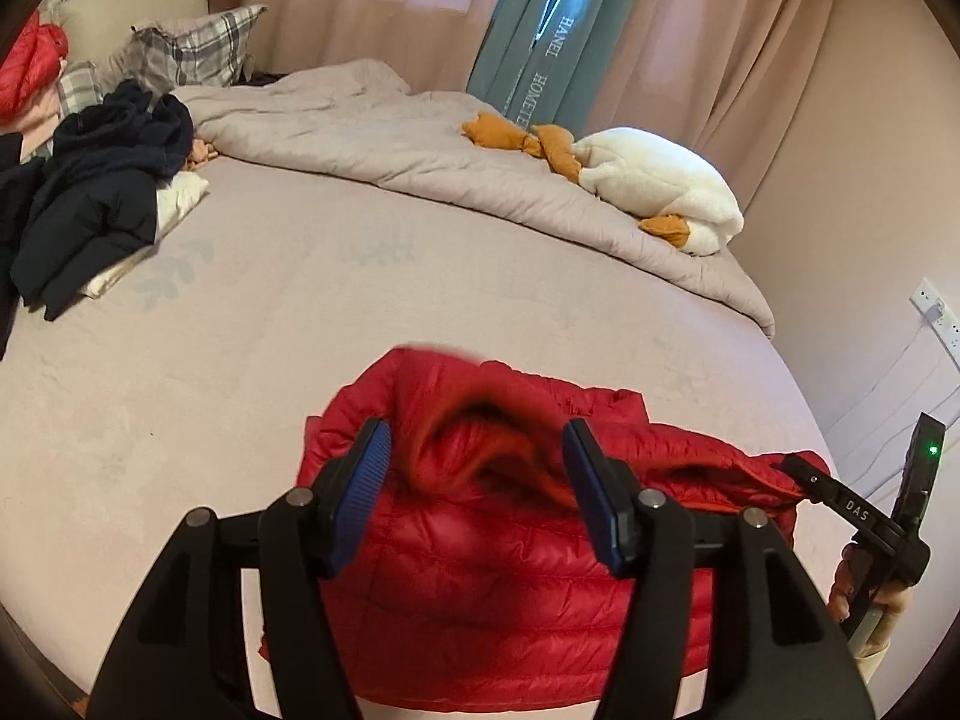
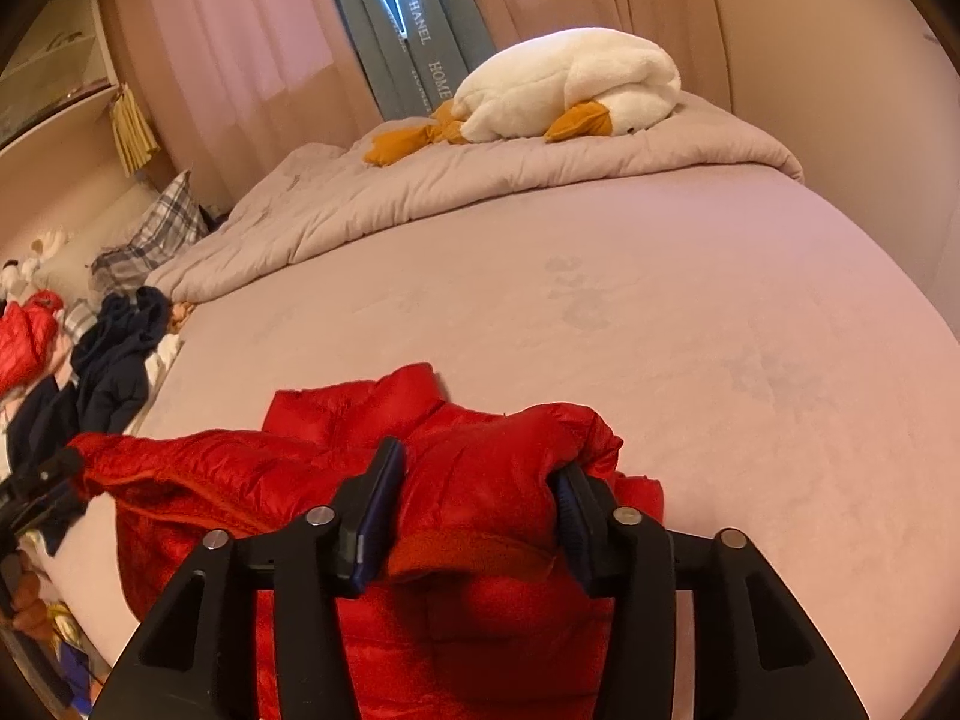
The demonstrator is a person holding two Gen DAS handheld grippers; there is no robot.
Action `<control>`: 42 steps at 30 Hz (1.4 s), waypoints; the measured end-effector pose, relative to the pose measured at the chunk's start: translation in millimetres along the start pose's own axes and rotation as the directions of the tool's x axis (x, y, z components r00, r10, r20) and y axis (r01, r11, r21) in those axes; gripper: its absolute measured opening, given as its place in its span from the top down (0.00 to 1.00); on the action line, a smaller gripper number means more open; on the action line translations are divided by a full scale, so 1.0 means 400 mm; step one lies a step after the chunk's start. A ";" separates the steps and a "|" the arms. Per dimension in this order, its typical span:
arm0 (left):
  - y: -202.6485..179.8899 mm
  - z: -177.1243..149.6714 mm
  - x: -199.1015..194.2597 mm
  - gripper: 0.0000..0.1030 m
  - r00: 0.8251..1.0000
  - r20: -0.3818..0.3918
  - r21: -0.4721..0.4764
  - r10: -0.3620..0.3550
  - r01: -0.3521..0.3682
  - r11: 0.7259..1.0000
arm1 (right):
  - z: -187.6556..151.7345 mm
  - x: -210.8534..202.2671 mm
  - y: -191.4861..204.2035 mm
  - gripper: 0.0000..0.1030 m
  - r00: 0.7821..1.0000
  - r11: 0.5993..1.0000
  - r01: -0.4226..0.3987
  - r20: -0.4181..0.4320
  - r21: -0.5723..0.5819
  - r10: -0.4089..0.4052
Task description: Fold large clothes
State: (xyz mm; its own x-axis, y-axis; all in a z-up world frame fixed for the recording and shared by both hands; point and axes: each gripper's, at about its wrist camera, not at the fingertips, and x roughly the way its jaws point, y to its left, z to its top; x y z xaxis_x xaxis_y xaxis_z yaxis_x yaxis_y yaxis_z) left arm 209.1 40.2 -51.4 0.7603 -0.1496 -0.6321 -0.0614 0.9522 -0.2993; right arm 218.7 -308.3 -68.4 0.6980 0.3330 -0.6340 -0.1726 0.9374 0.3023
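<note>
A red puffer jacket (image 1: 492,576) lies bunched at the near edge of the bed; it also shows in the right wrist view (image 2: 480,462). My left gripper (image 1: 480,480) is open, its blue pads either side of a blurred red fold. My right gripper (image 2: 474,516) is open too, its jaws wide with red fabric bulging between them. In the left wrist view the right gripper (image 1: 840,498) reaches the jacket's right end. In the right wrist view the left gripper (image 2: 48,480) sits at the jacket's left end.
The pinkish bed sheet (image 1: 360,324) spreads beyond the jacket. A grey duvet (image 1: 420,144) and white goose plush (image 1: 654,180) lie at the far side. Dark navy clothes (image 1: 96,198), plaid pillows (image 1: 198,48) and another red garment (image 1: 30,60) sit at the left.
</note>
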 end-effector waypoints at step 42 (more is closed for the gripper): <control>0.083 -0.046 0.258 0.73 0.970 -0.194 0.041 0.149 -0.144 0.989 | -0.018 0.071 -0.054 0.32 0.992 0.997 0.075 -0.101 0.018 -0.073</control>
State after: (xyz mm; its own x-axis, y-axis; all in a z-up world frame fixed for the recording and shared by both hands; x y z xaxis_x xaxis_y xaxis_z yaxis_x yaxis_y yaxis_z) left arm 273.8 51.5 -139.8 0.6027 -0.0547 -0.7961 -0.1440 0.9738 -0.1759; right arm 237.5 -318.5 -98.1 0.6346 0.2725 -0.7232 -0.1075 0.9578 0.2666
